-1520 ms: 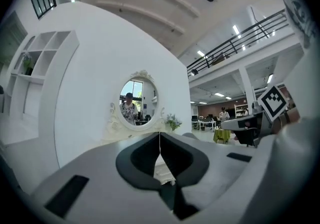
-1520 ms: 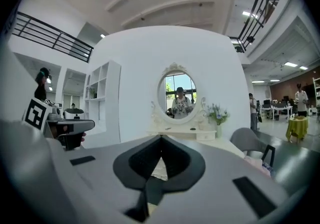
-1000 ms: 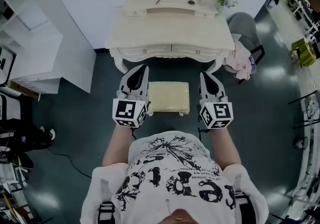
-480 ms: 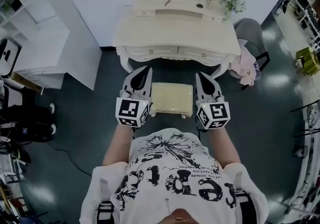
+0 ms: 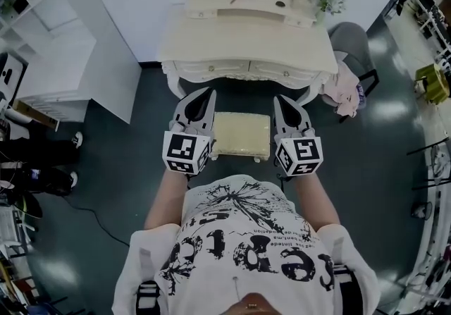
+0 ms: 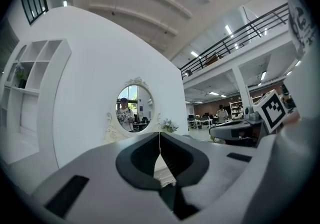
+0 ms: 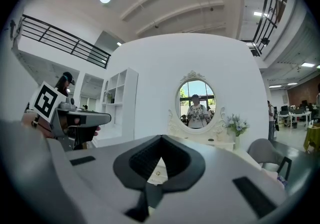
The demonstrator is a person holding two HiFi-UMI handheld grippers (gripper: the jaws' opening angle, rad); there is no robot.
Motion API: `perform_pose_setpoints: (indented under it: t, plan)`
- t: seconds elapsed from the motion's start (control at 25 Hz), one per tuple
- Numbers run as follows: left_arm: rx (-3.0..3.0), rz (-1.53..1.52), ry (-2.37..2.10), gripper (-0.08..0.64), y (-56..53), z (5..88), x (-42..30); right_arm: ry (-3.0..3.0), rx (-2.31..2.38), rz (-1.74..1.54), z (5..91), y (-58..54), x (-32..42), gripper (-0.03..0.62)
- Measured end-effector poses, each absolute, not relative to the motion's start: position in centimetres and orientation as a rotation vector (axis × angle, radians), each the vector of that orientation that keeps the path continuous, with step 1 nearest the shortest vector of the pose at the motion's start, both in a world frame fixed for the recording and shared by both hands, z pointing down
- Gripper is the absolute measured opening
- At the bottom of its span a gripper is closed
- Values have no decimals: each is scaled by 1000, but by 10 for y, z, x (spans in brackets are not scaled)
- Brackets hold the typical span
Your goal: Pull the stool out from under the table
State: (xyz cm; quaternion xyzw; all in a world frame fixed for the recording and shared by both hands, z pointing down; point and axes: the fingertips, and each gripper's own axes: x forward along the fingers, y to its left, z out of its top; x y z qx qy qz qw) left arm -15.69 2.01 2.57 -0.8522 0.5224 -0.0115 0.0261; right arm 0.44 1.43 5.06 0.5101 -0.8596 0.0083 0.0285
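**Grippers flanking the stool.** The left gripper point(image 5: 204, 96) and right gripper point(image 5: 281, 101) had their jaws closed tip to tip, with nothing between them. They lay along the sides of the stool point(image 5: 242, 135), at its 9 and 3 o'clock. This was probably so that the seat could be squeezed between the two bodies and dragged, though contact could not be confirmed. The stool stood at 6 o'clock of the dressing table point(image 5: 246, 49), largely clear of its front edge. Compared with one second earlier, the right gripper had drawn nearer the stool's side, while stool and table kept their spacing.
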Motion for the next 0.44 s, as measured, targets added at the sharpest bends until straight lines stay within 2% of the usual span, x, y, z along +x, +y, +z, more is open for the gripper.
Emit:
perform_pose_setpoints:
  t: [0.44]
  plan:
    - [-2646, -23, 1621, 20, 21, 33, -157, -2638, 1598, 41, 59, 20, 5, 17]
